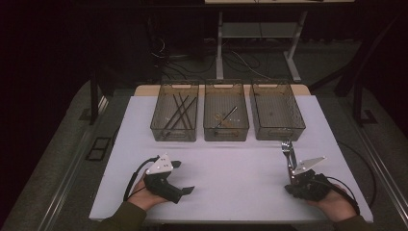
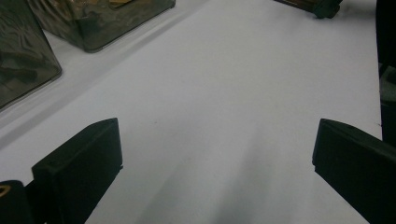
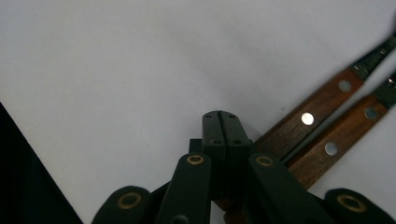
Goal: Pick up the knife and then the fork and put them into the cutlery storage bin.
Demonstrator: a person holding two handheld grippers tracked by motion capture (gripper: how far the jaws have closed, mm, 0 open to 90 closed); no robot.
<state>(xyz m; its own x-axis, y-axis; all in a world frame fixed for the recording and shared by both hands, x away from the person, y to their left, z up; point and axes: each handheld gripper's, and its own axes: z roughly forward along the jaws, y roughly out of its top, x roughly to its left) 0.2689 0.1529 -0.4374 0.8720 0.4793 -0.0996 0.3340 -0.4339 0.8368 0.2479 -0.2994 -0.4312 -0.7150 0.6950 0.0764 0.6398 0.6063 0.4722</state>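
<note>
White matte surface (image 1: 231,178), rectangular, carries three clear ribbed plastic bins in a row at its far edge: left bin (image 1: 174,111) holds several thin dark rods, middle bin (image 1: 226,110) holds one dark utensil plus pale bits, right bin (image 1: 276,109) contents too small to tell. Left hand (image 1: 139,196) enters from the bottom, sleeve visible, gripping the left gripper (image 1: 182,177) low over the near-left surface, angled toward the right; its fingers (image 2: 79,163) are spread wide, blunt black blocks with bare white surface between them. Right hand (image 1: 334,204) holds the right gripper (image 1: 290,179) at the near-right corner, pointed away toward the bins. Its fingers (image 3: 212,133) are pressed together; whether they pinch anything I cannot tell. Wooden-handled cutlery (image 3: 322,126), two brown riveted handles, lies just beside and partly beneath them. A metal fork head (image 1: 287,146) rests ahead of that gripper.
</note>
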